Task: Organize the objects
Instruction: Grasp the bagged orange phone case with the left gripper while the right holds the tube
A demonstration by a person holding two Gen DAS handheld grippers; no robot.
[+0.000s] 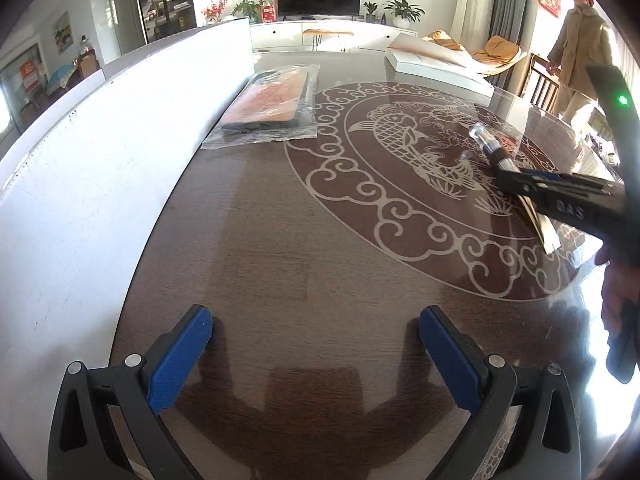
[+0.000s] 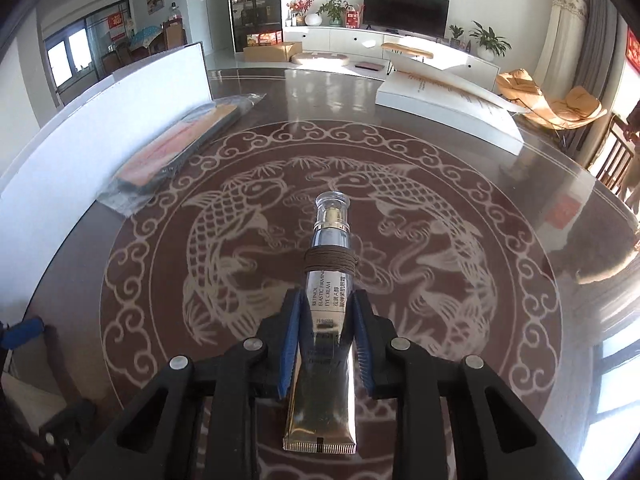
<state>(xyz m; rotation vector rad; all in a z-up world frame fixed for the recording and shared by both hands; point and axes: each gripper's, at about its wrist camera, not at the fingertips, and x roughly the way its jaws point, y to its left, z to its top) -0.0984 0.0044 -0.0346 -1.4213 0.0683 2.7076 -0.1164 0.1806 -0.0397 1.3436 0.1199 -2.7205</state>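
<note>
A silver eye cream tube [image 2: 330, 280] with a clear cap and brown cord wound round its neck sits between my right gripper [image 2: 328, 296] pads. The gripper is shut on the tube's middle, and the crimped tail sticks out behind the pads. The left wrist view shows the right gripper [image 1: 508, 178] coming in from the right, with the tube [image 1: 486, 142] over the table's fish pattern, cap pointing away. My left gripper [image 1: 316, 344] is open over the dark table [image 1: 280, 240] near its front edge, with nothing between its blue pads.
A tall white board [image 1: 100, 160] stands along the table's left side. Beside it lies a plastic-wrapped flat package [image 1: 272, 100]. A white box [image 1: 436, 64] with a raised lid sits at the far right. A person [image 1: 580, 48] stands beyond the table's right edge.
</note>
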